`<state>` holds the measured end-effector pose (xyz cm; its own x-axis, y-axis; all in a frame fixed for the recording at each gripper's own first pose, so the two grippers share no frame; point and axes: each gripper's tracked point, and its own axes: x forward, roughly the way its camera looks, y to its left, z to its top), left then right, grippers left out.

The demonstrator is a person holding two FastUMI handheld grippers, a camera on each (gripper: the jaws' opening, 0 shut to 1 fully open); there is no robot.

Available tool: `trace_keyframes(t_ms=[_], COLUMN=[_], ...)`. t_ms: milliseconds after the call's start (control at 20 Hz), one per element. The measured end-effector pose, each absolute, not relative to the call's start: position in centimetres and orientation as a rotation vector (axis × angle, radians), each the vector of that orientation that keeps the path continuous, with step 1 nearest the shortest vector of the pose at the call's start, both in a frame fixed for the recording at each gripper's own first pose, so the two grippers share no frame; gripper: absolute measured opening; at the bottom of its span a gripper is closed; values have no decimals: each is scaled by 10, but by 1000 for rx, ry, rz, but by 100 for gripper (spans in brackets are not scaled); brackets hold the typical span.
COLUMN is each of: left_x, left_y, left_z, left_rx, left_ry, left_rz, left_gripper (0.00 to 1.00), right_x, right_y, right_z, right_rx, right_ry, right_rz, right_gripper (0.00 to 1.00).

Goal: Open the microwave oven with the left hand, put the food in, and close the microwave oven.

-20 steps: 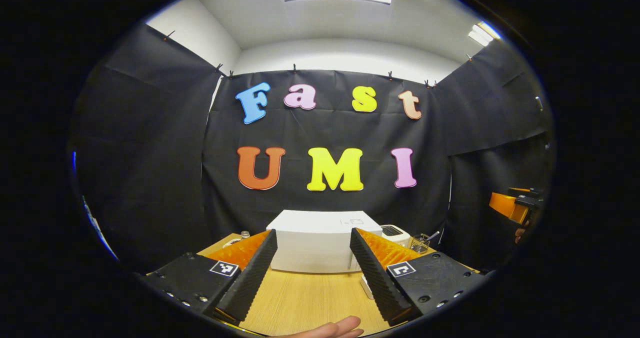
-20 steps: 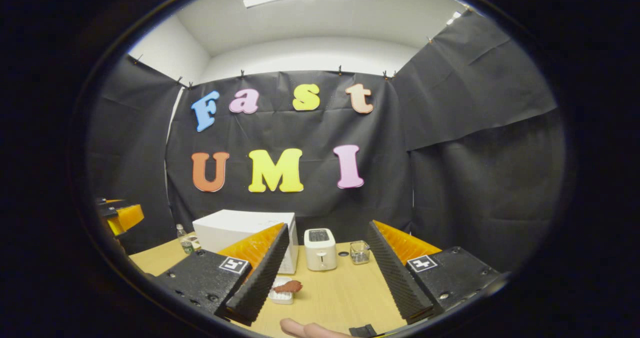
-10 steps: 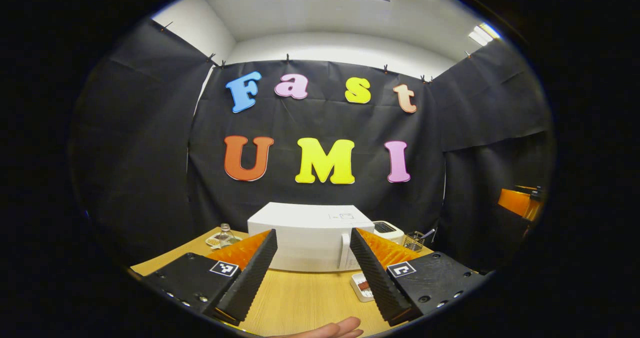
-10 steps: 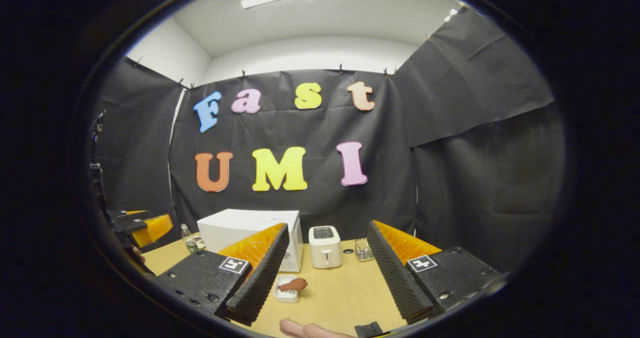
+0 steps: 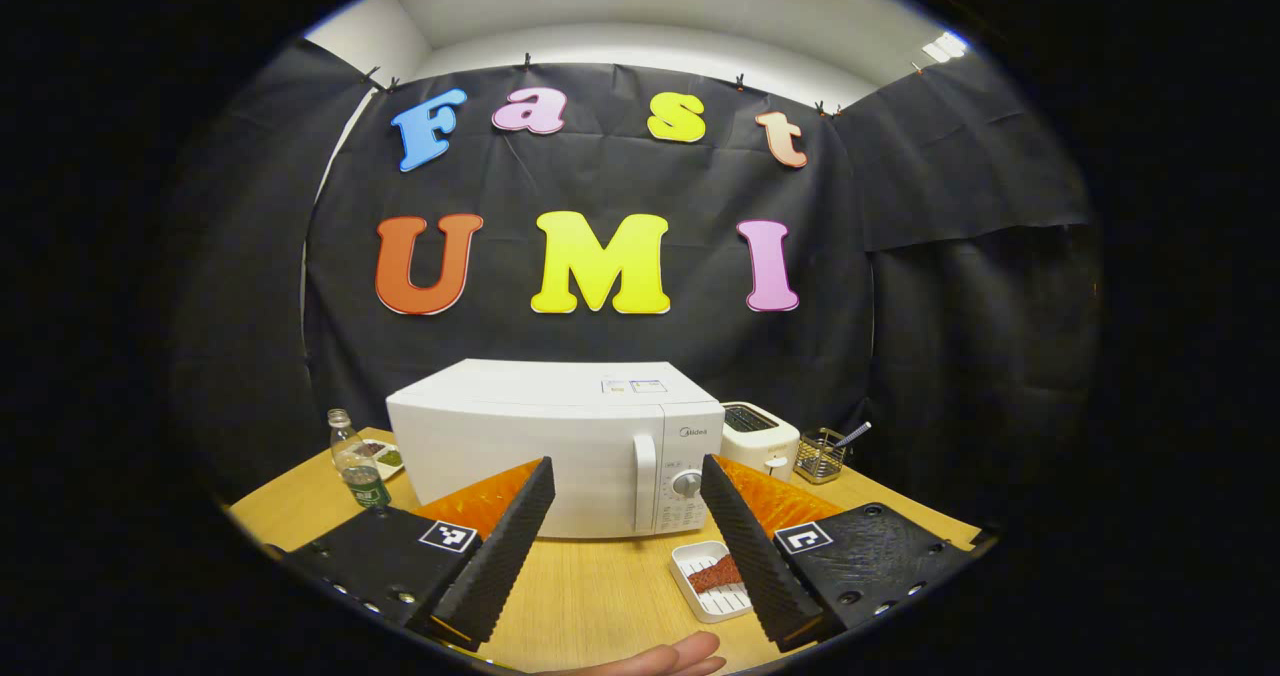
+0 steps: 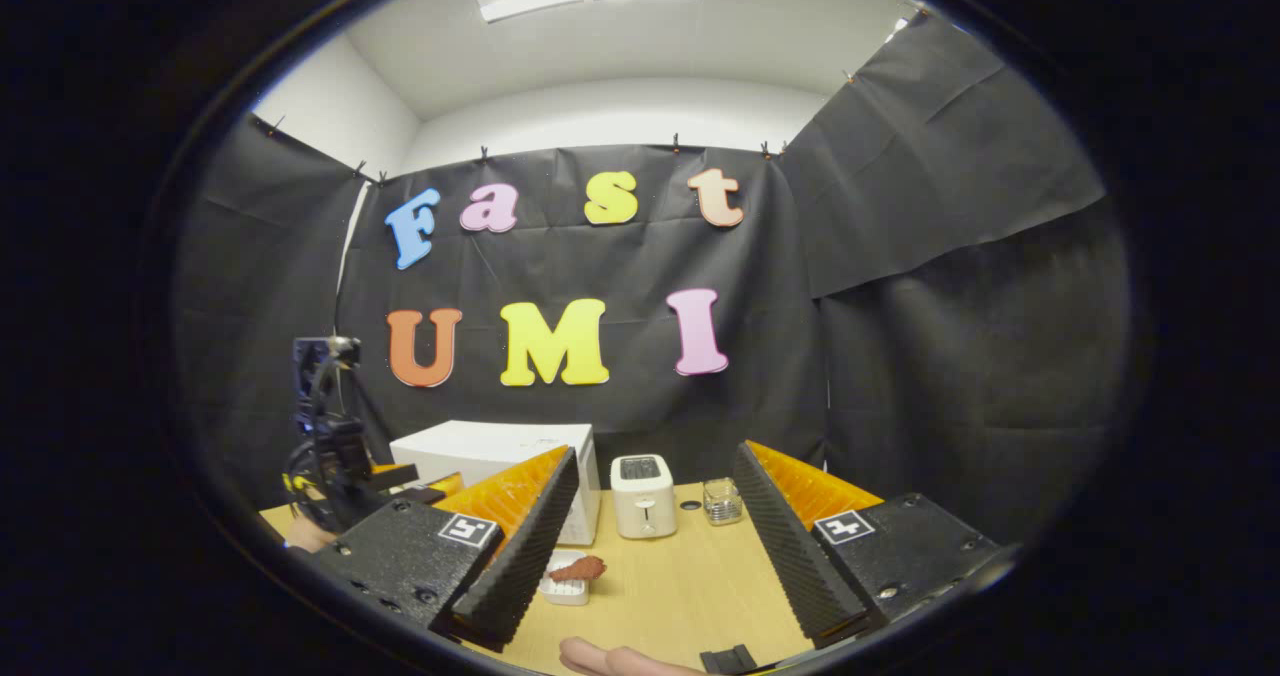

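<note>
The microwave oven [image 5: 555,446] stands on the desk [image 5: 600,606] with its door closed, its lower front partly hidden behind the left gripper [image 5: 625,541], whose fingers are spread wide and empty. Just in front of the microwave's control side, the food [image 5: 715,577] lies in a white tray [image 5: 700,559], partly covered by one finger. The right gripper [image 6: 650,556] is likewise spread, holding nothing. A toaster [image 6: 642,497] stands beside the microwave.

microwave oven [image 5: 560,446]: white, door shut, upright at back of worktop [image 5: 590,596], vertical handle and knobs on its right side | food [image 5: 714,578]: reddish-brown piece in small white tray [image 5: 700,559], on worktop just before oven's control side
</note>
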<state>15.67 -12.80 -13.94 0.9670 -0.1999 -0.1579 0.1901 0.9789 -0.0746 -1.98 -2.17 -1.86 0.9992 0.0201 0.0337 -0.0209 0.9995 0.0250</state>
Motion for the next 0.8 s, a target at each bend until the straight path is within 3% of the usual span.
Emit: trace_keyframes(t_ms=[100,150,350,400,650,700,750,800], left_x=[178,188,228,239,273,279,281,287], left_y=[-133,-133,-149,-152,-168,-173,-177,-177], left_z=[-158,-168,-205,-210,-238,-241,-247,-248], left_rx=[-54,-53,-62,-67,-52,-53,-56,-45], left_ry=[185,196,233,230,250,246,255,245], left_rz=[-185,-169,-163,-161,-157,-164,-169,-157], left_gripper=[92,93,92,93,92,92,77,84], right_x=[-20,-20,-19,-19,-18,-18,-18,-17], right_y=[-26,-29,-42,-45,-59,-62,-64,-67], right_z=[-21,-23,-31,-34,-43,-46,-48,-52], right_rx=[30,31,38,42,58,63,66,65], right_ry=[-33,-29,-19,-18,-18,-17,-16,-13], right_rz=[19,20,11,11,8,8,6,4], right_gripper=[89,100,100,89,89,100,89,89])
